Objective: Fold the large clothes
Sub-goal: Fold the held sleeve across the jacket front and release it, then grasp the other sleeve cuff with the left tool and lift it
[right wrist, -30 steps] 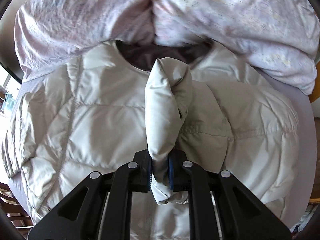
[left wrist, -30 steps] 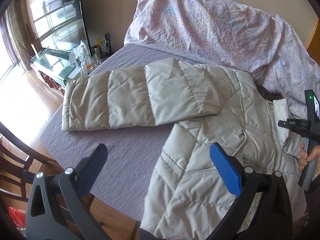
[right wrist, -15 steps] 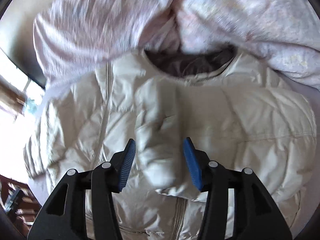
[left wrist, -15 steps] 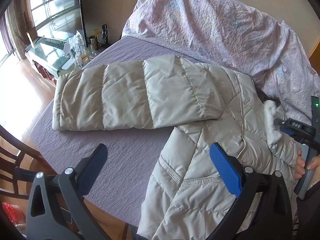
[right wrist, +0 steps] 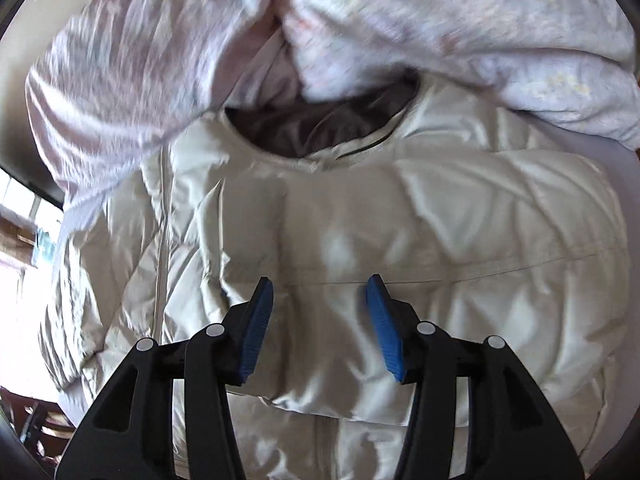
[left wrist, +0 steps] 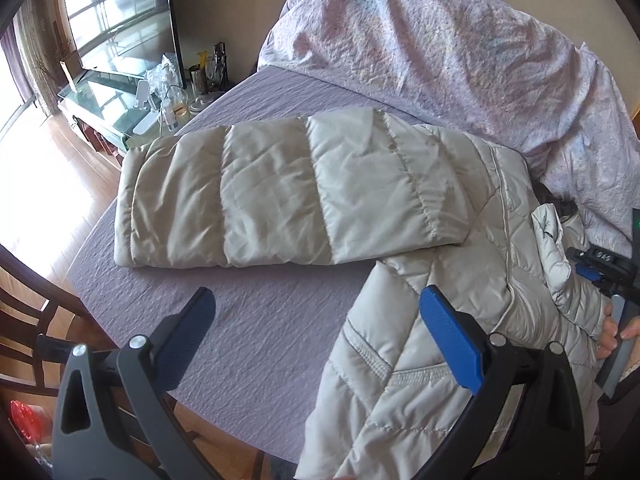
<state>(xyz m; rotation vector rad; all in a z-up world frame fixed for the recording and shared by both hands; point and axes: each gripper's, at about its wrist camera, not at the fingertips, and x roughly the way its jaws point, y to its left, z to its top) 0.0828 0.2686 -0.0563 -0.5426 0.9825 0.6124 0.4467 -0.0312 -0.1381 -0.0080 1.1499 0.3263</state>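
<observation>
A pale beige quilted puffer jacket [left wrist: 420, 360] lies front up on a purple bed sheet [left wrist: 256, 320]. One sleeve [left wrist: 280, 196] stretches out flat to the left. My left gripper [left wrist: 316, 316] hovers open above the sheet, just left of the jacket's hem, with nothing between its blue pads. In the right wrist view the other sleeve [right wrist: 340, 264] lies folded across the jacket's chest [right wrist: 500, 240], below the dark-lined collar [right wrist: 316, 128]. My right gripper [right wrist: 320, 300] stands open over that sleeve, its pads off the fabric. It also shows as the right gripper [left wrist: 592, 268] in a person's hand.
A crumpled pink floral duvet [left wrist: 440, 48] is heaped at the head of the bed behind the collar. A glass TV stand [left wrist: 120, 92] with bottles and a large screen [left wrist: 120, 12] stands beyond the left bed edge. Dark wooden chairs [left wrist: 32, 308] sit at lower left.
My right gripper has opened and let go of the sleeve it held pinched upright; that sleeve now lies flat across the chest. The left gripper has drifted slightly over the sheet, still open.
</observation>
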